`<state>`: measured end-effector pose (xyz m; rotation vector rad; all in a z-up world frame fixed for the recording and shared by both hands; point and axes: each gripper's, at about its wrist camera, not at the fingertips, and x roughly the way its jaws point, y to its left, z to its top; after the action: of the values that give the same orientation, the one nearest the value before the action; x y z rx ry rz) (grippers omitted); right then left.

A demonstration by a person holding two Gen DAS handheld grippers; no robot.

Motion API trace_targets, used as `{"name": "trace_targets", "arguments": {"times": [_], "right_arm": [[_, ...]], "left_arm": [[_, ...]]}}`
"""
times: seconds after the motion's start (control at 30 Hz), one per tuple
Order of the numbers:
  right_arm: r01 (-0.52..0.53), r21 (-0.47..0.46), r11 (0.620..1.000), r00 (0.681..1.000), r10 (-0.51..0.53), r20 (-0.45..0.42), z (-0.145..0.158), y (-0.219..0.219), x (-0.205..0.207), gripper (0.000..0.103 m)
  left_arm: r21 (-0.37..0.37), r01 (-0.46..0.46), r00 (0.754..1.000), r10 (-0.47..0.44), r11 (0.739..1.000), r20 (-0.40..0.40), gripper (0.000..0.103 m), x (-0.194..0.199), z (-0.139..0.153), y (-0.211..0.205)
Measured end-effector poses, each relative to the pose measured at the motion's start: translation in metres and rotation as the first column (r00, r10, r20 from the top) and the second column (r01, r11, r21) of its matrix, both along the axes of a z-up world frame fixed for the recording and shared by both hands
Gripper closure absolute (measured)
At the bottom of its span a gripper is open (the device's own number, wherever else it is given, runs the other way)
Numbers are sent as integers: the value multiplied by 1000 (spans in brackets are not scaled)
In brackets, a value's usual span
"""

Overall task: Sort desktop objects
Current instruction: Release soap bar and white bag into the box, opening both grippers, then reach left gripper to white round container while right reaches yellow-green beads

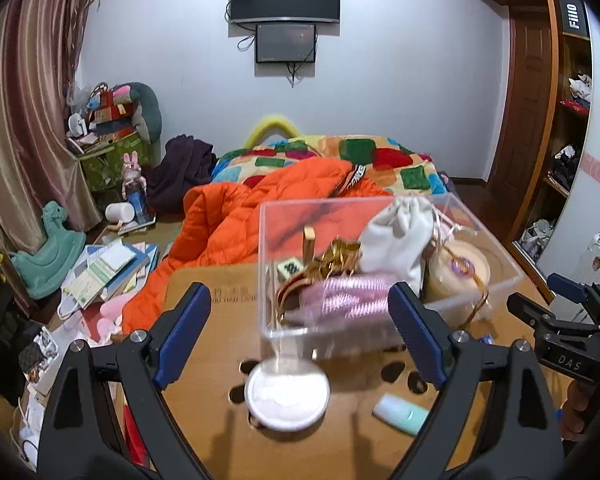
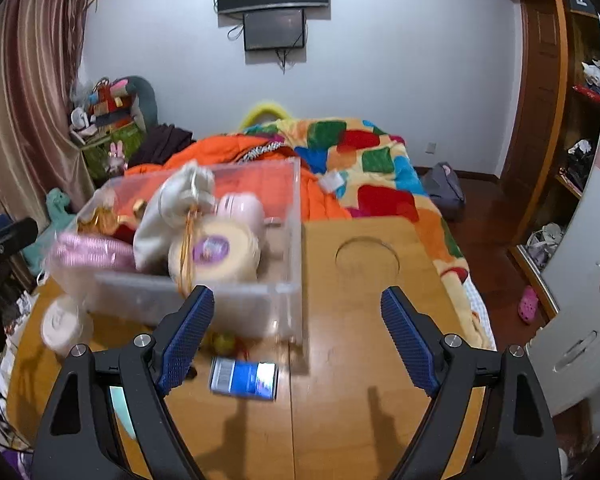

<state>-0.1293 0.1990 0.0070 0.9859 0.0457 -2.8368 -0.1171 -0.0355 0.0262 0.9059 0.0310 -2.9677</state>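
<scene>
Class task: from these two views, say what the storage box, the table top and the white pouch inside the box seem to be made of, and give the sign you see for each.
Box: clear hard plastic, probably acrylic; you see the contents through its glossy flat walls.
Table: wood or wood veneer, varnished; brown grain and shiny reflections.
Pouch: soft matte cloth, possibly velvet; gathered folds at its neck.

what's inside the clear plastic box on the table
The clear box holds a white drawstring pouch, a round cream tin, pink ribbon and gold ribbon. Anything beneath them is covered.
</scene>
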Motion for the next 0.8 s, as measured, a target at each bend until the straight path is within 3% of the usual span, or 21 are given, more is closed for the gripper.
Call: {"name": "trace_targets", "arguments": {"times": [0.33,0.5,0.8], "right_arm": [[17,-38,999,997,-14,80,-28,-1,4,20],[-27,-80,996,989,38,145,-45,-14,-2,20],[-66,-100,993,982,82,168,-51,-33,-17,20]], "left_arm": [[13,-21,997,20,1000,71,12,20,-40,-11],[29,-29,993,25,999,119,12,22,-63,-18],[70,-48,980,33,996,194,12,12,-96,-21]]}}
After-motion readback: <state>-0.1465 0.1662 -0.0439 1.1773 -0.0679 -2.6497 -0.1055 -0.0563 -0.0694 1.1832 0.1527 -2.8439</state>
